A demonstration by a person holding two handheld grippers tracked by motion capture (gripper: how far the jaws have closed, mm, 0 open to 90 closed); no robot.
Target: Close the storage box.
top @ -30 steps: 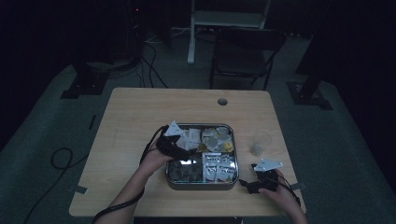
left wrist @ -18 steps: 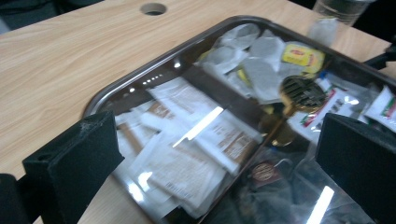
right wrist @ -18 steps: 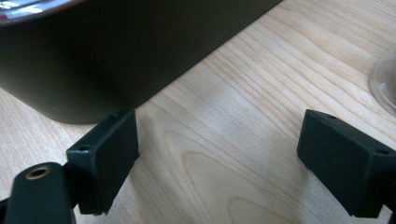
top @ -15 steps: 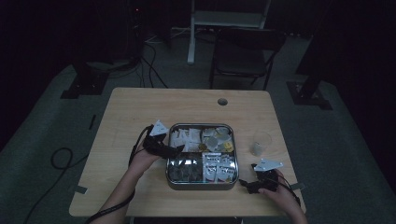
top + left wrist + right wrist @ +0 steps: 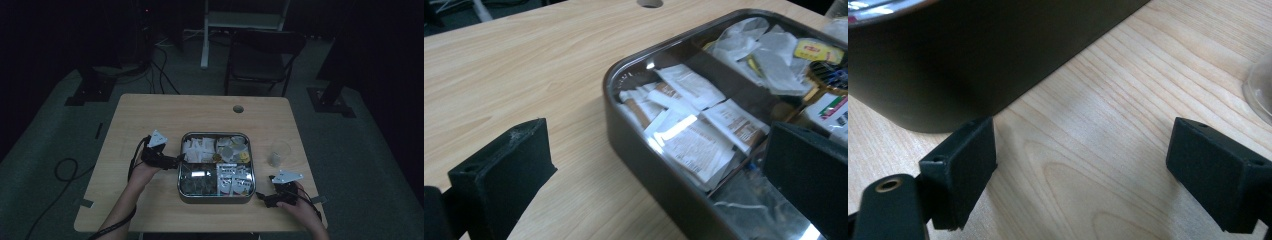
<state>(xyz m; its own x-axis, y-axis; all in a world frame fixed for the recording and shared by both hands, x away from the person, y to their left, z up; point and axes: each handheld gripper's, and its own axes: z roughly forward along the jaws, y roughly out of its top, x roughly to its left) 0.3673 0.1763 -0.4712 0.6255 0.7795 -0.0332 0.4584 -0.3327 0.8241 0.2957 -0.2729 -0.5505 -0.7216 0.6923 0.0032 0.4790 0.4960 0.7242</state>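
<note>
A metal tray [image 5: 216, 199] with several compartments of sachets and tea bags sits mid-table. My left gripper [image 5: 175, 161] is open at the tray's left rim. In the left gripper view, my left gripper [image 5: 661, 137] spans the tray's rim [image 5: 624, 125], one jaw over the bare wood and the other over the white and brown sachets [image 5: 694, 130]. My right gripper [image 5: 261, 196] rests low on the table at the tray's near right corner. In the right gripper view, my right gripper [image 5: 1083, 150] is open over bare wood, with the tray's dark outer wall [image 5: 973, 60] just ahead.
A clear glass cup [image 5: 279, 152] stands right of the tray, and its base [image 5: 1260, 85] shows in the right gripper view. The wooden table [image 5: 150, 115] has a cable hole [image 5: 238, 108] at the back. A chair [image 5: 260, 55] stands beyond it.
My left gripper has drawn back leftward from over the tray's far left compartment to the tray's left rim. The right gripper has stayed put.
</note>
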